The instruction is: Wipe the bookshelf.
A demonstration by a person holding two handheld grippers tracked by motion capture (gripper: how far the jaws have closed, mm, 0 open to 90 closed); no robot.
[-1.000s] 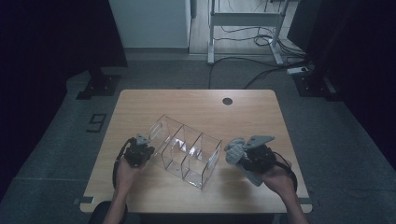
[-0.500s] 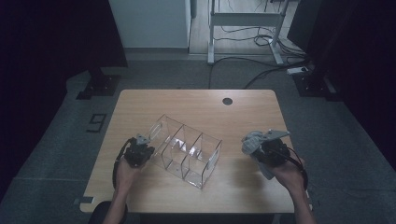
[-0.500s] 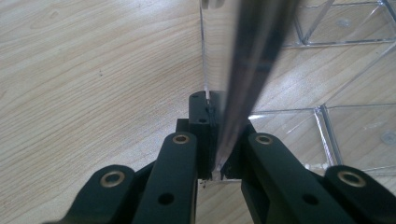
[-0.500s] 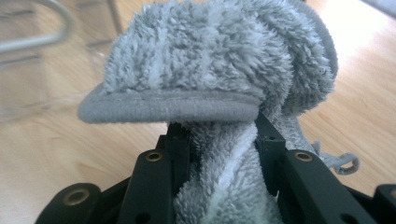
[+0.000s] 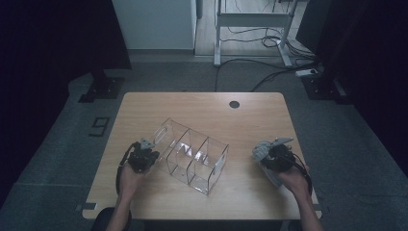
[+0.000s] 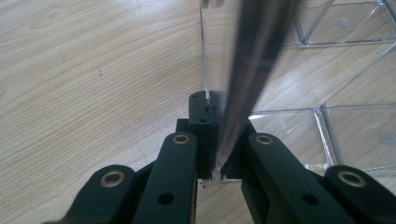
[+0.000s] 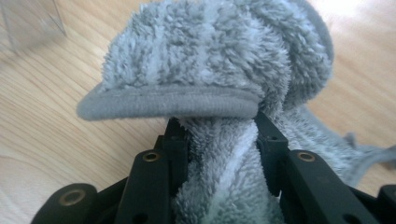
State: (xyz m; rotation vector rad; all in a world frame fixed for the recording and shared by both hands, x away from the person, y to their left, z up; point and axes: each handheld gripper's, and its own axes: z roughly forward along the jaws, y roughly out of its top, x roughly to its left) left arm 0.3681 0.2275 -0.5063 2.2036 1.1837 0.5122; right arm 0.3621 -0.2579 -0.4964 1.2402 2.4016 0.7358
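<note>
The left gripper (image 5: pixel 144 153) is clamped on the end wall of the clear organizer (image 5: pixel 192 156), likely to steady that light, slippery box on the wooden table (image 5: pixel 202 103). Well to the right of the organizer, the right gripper (image 5: pixel 269 155) holds a bunched grey cloth (image 7: pixel 210 70) between its jaws, probably for wiping. The organizer is rigid, thin-walled plastic with three compartments; the cloth is soft, fluffy and hemmed.

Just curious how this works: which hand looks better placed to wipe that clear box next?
Probably the right. Its claw is already shut on the grey fluffy cloth, clear of the clear box. The left claw is clamped on the box's end wall, so it seems busy holding the box steady.
</note>
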